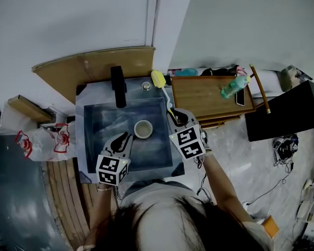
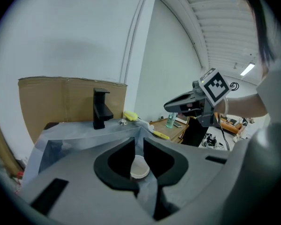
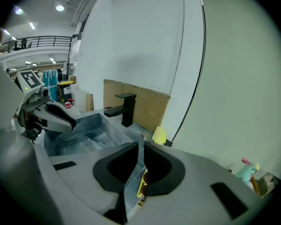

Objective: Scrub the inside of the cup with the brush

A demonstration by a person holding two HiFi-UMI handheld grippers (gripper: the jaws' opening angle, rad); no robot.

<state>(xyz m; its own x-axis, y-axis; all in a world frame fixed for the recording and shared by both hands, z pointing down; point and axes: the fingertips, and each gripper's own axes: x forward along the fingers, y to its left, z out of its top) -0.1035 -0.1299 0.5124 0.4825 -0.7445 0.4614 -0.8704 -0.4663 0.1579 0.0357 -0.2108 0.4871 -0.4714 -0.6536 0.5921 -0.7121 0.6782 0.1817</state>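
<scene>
A small pale cup (image 1: 143, 128) stands upright on the floor of the grey sink (image 1: 81, 140). In the left gripper view the cup (image 2: 140, 168) shows low behind the jaws. My left gripper (image 1: 124, 137) hovers just left of the cup, its jaws a little apart and empty. The brush (image 1: 158, 78), with a yellow sponge head and a long handle, lies along the sink's right rim. My right gripper (image 1: 174, 115) hangs over the handle's near end (image 3: 141, 187), its jaws parted by a narrow slit with nothing between them.
A black faucet (image 1: 118, 85) stands at the sink's far edge, with cardboard (image 1: 94, 67) behind it. A wooden table (image 1: 199, 101) at the right carries a green bottle (image 1: 234, 86). A plastic bag (image 1: 47, 140) lies left of the sink.
</scene>
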